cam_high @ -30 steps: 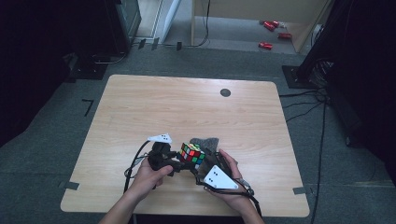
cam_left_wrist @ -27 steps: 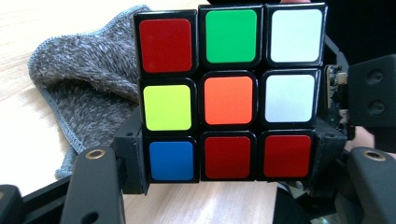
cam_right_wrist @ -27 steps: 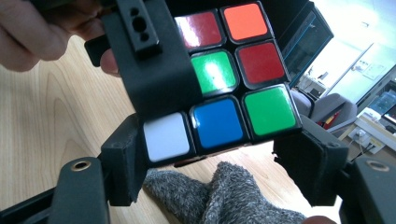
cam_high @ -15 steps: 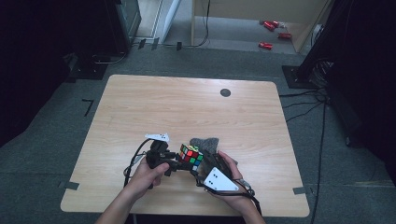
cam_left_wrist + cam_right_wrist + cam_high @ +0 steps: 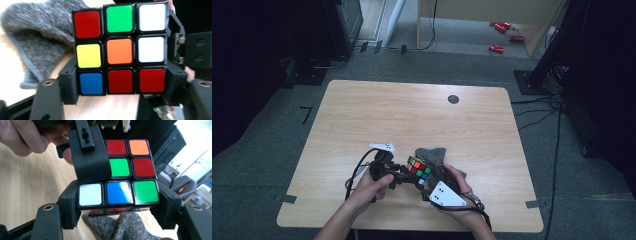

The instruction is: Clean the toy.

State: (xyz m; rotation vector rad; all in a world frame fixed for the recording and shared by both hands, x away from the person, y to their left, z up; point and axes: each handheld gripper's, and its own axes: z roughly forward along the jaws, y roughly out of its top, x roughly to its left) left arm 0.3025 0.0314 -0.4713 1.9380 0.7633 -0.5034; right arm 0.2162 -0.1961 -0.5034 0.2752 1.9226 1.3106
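Little has changed over 1 s: both your hand-held grippers, left (image 5: 404, 172) and right (image 5: 426, 182), stay clamped on the cube (image 5: 418, 169) above the desk (image 5: 412, 115), beside the grey cloth (image 5: 432, 154). Probably mid-twist, no progress yet.

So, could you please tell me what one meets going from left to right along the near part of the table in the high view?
Left hand holding the left tongs → Rubik's cube → right tongs' grey three-cornered plate, over the right hand. The grey sock lies just behind the cube.
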